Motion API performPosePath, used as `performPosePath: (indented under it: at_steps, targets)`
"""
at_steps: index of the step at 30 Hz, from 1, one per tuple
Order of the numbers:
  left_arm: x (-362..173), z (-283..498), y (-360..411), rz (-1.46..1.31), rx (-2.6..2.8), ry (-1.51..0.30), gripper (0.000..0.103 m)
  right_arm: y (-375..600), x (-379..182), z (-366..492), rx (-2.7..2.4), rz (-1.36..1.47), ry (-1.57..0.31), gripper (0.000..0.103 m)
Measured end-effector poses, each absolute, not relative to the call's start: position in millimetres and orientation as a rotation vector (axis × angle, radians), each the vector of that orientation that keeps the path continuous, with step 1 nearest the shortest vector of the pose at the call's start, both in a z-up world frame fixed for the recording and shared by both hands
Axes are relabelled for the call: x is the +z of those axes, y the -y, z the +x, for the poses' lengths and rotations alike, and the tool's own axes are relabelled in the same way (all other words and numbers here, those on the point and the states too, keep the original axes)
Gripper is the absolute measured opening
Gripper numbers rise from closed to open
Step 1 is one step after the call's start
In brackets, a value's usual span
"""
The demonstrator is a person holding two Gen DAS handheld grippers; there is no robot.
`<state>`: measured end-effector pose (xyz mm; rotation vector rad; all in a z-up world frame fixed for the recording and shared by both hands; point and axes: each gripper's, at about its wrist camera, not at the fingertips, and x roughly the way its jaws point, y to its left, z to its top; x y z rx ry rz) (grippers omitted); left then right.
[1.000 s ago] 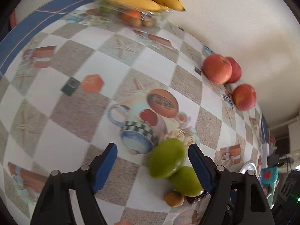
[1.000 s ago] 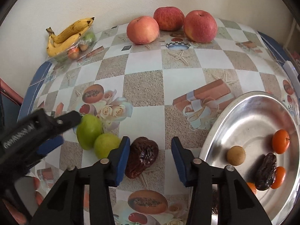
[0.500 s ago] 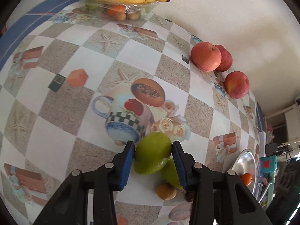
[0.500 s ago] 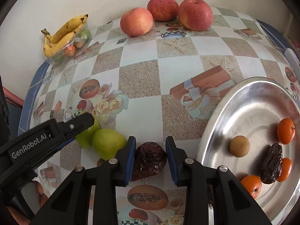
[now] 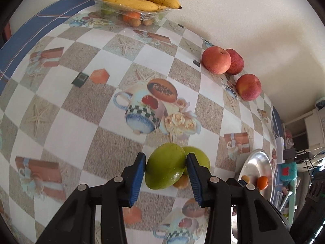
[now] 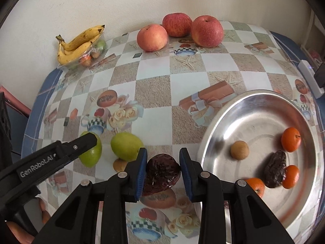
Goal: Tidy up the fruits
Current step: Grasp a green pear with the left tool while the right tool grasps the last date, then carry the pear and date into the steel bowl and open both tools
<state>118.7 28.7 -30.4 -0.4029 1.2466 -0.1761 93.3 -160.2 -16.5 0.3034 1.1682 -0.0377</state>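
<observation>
Three apples [image 6: 178,30] line the checkered tablecloth's [image 6: 154,89] wall edge.

We see the second green fruit [image 5: 200,155] partly hidden; the metal plate [image 5: 251,162] is cut off by the tool.

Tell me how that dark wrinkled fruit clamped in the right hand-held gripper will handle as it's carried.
The dark wrinkled fruit looks soft and shrivelled, so it probably gives under the pads rather than slipping. It fills the gap of the right hand-held gripper, which suggests a snug hold. Its lumpy, oblong shape should keep it from rolling far once set in the metal tray.
</observation>
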Motion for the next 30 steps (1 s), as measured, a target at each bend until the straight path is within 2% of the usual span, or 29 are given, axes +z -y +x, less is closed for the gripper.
performPosePath:
  at_steps: [13,17,24,28,30]
  targets:
    - [-22,93,-25,-0.374,-0.18,-1.238,0.043,163,-2,64,-0.038,0.297,-1.155,0.034]
    - [-21,94,-20,-0.368,-0.195,-1.236,0.033,168,-1,63,-0.041,0.297,-1.152,0.034]
    - [-21,98,-18,-0.367,-0.195,-1.233,0.034,182,-7,64,-0.062,0.322,-1.169,0.034]
    - [-31,98,-14,-0.352,-0.204,-1.283,0.04,189,-8,65,-0.071,0.328,-1.168,0.034]
    - [-33,97,-8,-0.289,-0.189,-1.305,0.057,191,-10,65,-0.075,0.334,-1.173,0.034]
